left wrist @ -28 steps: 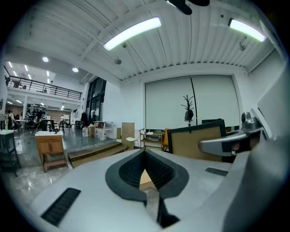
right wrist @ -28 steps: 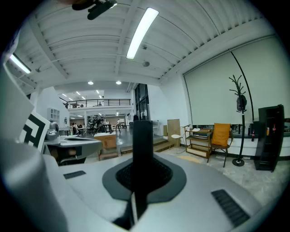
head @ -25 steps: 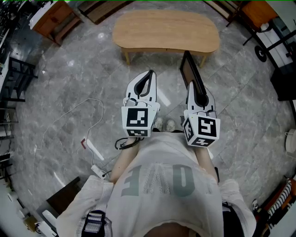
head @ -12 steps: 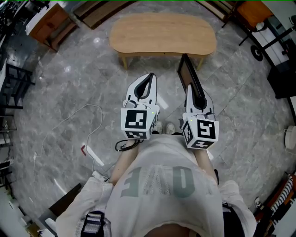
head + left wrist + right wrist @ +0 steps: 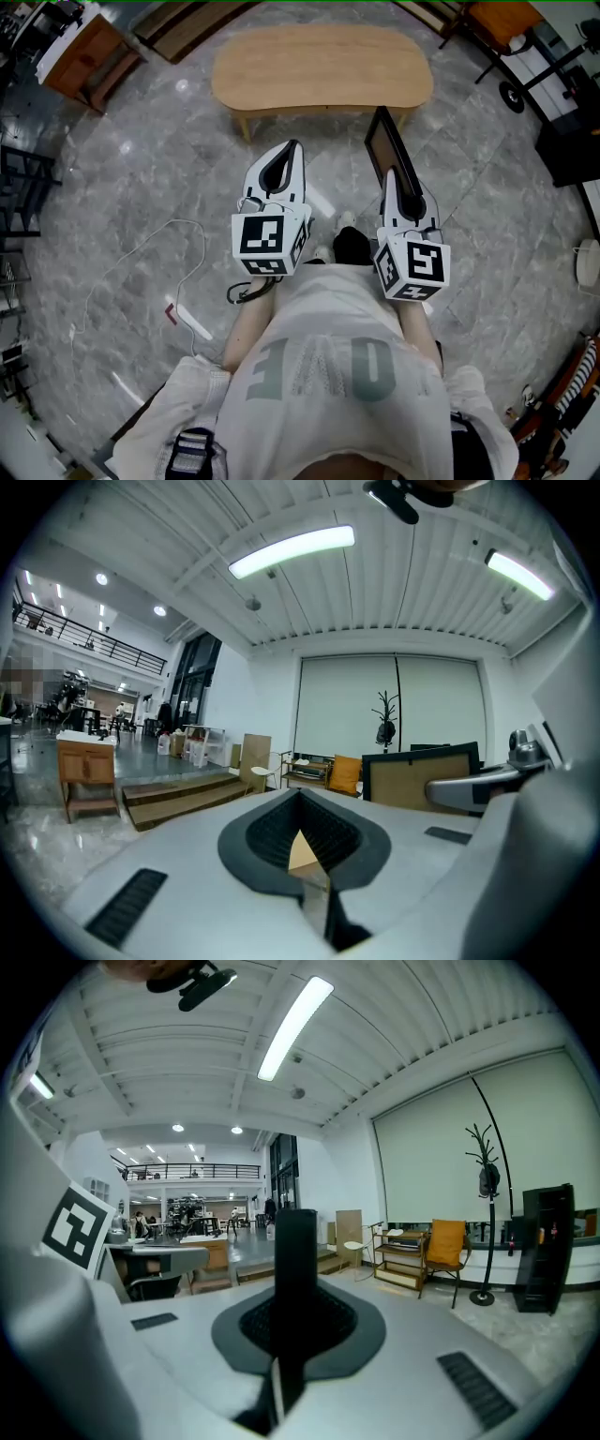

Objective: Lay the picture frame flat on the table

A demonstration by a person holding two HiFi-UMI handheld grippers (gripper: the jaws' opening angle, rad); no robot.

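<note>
Head view shows the right gripper (image 5: 398, 187) clamped on the picture frame (image 5: 384, 145), held upright just short of the table's (image 5: 319, 66) near edge — carry it over the top, then tip it down gently. Left gripper (image 5: 281, 159) is closed and empty.

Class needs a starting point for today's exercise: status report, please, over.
Left gripper shut, empty. Right gripper shut on picture frame, held upright on edge, short of the table. Nothing seen in the way.
</note>
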